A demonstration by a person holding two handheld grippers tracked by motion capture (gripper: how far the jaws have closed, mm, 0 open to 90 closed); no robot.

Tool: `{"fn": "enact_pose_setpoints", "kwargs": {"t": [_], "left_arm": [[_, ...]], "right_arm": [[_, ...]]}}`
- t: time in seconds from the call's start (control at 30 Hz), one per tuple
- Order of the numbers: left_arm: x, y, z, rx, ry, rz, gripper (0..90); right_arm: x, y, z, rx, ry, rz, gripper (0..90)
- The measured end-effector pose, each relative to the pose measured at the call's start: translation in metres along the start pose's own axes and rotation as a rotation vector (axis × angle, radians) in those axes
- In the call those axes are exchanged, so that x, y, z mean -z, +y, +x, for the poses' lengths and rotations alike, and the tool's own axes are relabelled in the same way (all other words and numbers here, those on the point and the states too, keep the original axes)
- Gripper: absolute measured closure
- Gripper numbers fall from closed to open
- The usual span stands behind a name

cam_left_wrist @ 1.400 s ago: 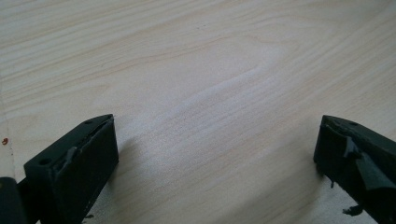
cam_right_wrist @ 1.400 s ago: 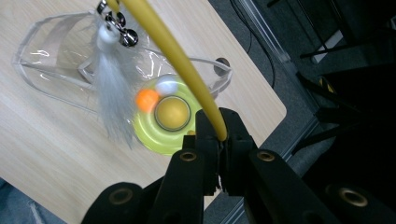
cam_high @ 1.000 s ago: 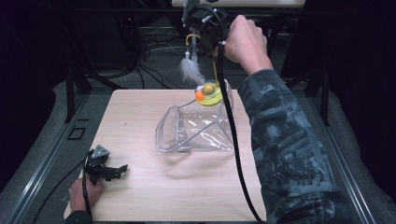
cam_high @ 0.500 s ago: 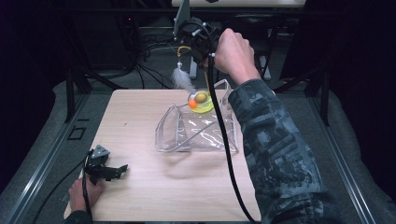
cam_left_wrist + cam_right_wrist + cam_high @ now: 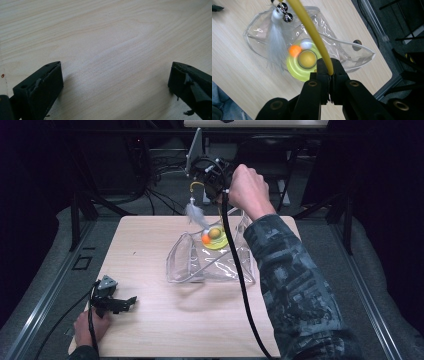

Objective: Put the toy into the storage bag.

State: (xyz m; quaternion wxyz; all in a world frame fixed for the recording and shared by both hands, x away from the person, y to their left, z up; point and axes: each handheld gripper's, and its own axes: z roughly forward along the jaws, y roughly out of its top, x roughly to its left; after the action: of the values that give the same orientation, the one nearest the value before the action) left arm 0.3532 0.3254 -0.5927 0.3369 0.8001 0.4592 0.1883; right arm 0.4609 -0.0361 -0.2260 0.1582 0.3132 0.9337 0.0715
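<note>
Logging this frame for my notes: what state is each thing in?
Right gripper: shut on the yellow wand, raised above the pouch.
Yellow wand: gripped, feather and bell dangling.
Clear pouch: on the table, mouth open.
Yellow disc toy: at the pouch mouth.
Left gripper: open, resting on the table.

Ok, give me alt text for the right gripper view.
The right gripper, jaws shut on a yellow wand, holds it above a clear plastic pouch on a wooden table. A white feather and small bells dangle over a yellow-green disc toy.
</note>
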Motion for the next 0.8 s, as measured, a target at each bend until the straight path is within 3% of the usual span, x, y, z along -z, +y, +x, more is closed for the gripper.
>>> {"fn": "enact_pose_setpoints", "kwargs": {"t": [0.3,0.8], "left_arm": [[0.0,0.0,0.0,-0.001,0.0,0.0,0.0],[0.0,0.0,0.0,0.0,0.0,0.0,0.0]], "right_arm": [[-0.016,-0.001,0.002,0.006,-0.006,0.02,87.4],[-0.051,-0.012,-0.002,-0.029,0.015,0.053,87.4]]}}
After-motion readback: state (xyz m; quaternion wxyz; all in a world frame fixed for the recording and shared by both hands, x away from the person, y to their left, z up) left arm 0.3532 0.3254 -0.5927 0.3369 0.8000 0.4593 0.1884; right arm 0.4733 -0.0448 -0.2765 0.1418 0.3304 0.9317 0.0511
